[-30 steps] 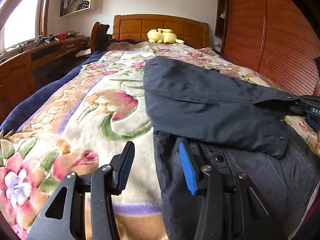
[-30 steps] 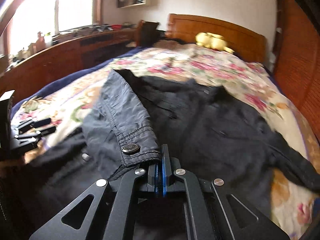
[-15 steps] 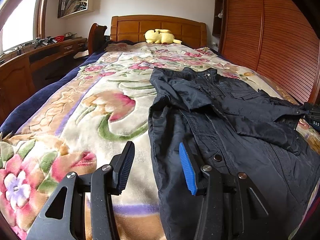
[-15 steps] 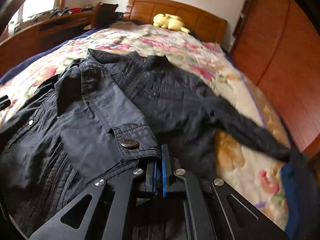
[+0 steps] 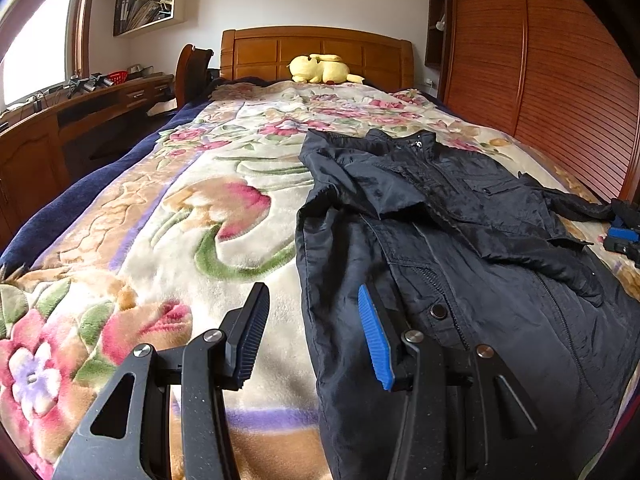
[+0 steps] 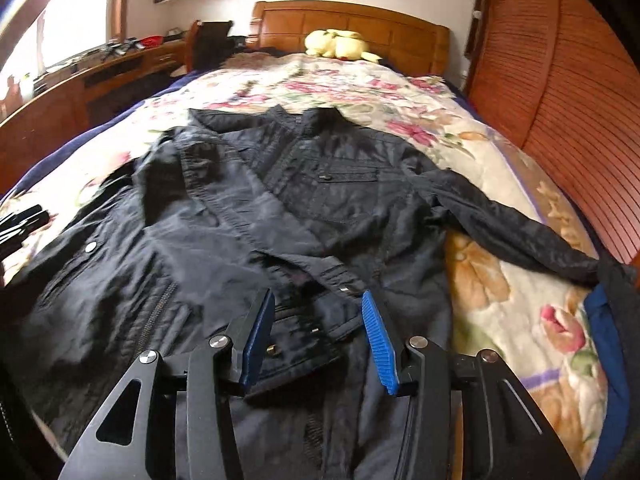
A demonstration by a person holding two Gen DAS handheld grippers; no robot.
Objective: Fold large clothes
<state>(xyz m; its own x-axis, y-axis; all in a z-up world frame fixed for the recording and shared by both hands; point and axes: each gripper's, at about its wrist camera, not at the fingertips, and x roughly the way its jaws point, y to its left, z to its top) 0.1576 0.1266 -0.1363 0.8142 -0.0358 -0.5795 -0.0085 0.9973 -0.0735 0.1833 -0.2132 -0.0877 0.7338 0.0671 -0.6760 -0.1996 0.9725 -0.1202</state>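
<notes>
A dark navy jacket [image 5: 460,240] lies front up on the floral blanket [image 5: 200,220], collar toward the headboard. My left gripper [image 5: 312,300] is open and holds nothing, hovering over the jacket's left hem edge. In the right wrist view the jacket [image 6: 300,184] has one sleeve folded across its chest, and that sleeve's cuff [image 6: 304,340] lies loose below my right gripper [image 6: 316,300]. The right jaws are opening, with their pads clear of the cloth. The other sleeve [image 6: 520,236] stretches out to the right. The right gripper [image 5: 624,232] also shows at the left wrist view's right edge.
A yellow plush toy [image 5: 320,70] rests by the wooden headboard [image 5: 316,48]. A wooden desk [image 5: 80,116] runs along the left of the bed. A slatted wooden wardrobe [image 5: 560,80] stands close on the right. The blanket to the jacket's left is bare.
The right gripper, which was shut on the sleeve cuff, has carried the sleeve across the jacket front and let it go. The left gripper has stayed where it was.
</notes>
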